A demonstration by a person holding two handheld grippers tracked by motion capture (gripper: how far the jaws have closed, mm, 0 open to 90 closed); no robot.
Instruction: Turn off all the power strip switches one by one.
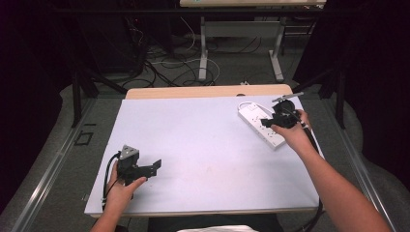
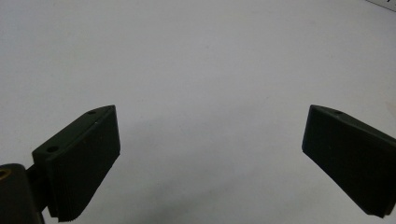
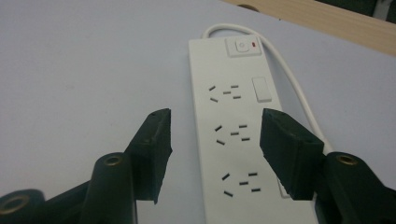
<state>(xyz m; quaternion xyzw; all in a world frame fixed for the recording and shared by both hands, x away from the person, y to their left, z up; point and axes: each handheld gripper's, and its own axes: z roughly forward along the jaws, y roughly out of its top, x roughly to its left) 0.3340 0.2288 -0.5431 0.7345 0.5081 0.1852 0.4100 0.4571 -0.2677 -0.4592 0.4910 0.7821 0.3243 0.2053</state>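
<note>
A white power strip [image 1: 261,124] is lying on the pale sheet [image 1: 203,145] that covers the table, toward the far right corner and set at a slant, its white cord [image 1: 245,104] curling off the far end. In the right gripper view the strip [image 3: 233,121] is running away from the camera, showing three sets of socket slots, a small white rocker beside the farthest set, and a power button [image 3: 243,46] with a red dot at the far end, where the cord [image 3: 299,98] is looping back along one side.

The right gripper [image 1: 270,123] is hovering over the strip, held from the near side by the person's right hand [image 1: 290,133]. Its jaws are standing partly apart, one on each side of the strip's width — the pads are not pressing on anything, and nothing is lying between the gripper [image 3: 215,140] and the sockets below.

The left gripper [image 1: 155,166] is sitting near the front left of the sheet in the left hand [image 1: 121,191], well apart from the strip, its cable trailing back toward the table edge. Its jaws are spread wide with bare sheet [image 2: 201,70] between them.

Beyond the sheet a strip of bare wooden tabletop [image 1: 208,91] is showing — and behind that, a tangle of cables [image 1: 164,67] on the floor around the legs of another table [image 1: 203,48].
</note>
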